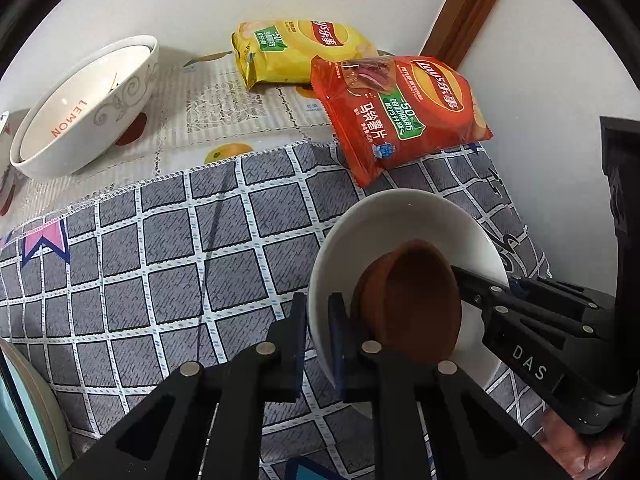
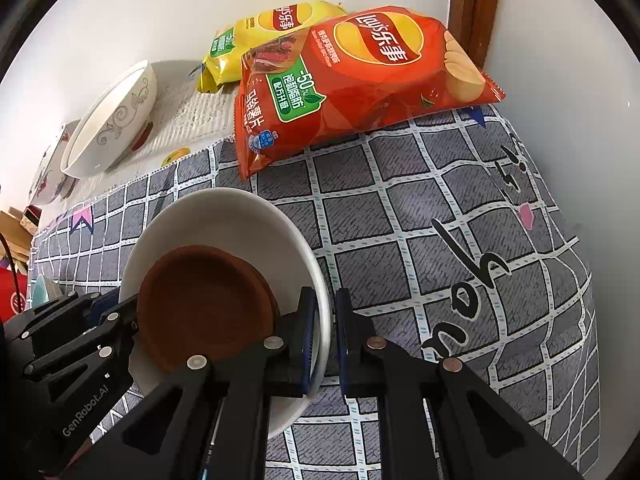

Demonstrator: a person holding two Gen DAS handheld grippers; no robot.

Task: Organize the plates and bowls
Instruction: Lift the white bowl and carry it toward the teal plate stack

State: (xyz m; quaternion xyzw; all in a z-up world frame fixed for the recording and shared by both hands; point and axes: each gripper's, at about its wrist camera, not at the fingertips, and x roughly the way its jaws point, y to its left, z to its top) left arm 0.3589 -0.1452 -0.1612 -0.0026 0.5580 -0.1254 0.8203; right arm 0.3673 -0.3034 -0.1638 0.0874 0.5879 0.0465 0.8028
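Note:
A white bowl with a small brown dish inside is held over the grey checked cloth. My left gripper is shut on the bowl's left rim. My right gripper straddles the bowl's right rim, fingers closed on it; it also shows in the left wrist view. The bowl and brown dish show in the right wrist view, with the left gripper at the dish's left. A larger white patterned bowl marked LEMON stands at the back left, also in the right wrist view.
A red chip bag and a yellow chip bag lie at the back by the wall and a wooden door frame. A pale plate edge is at the left. Another patterned bowl sits far left.

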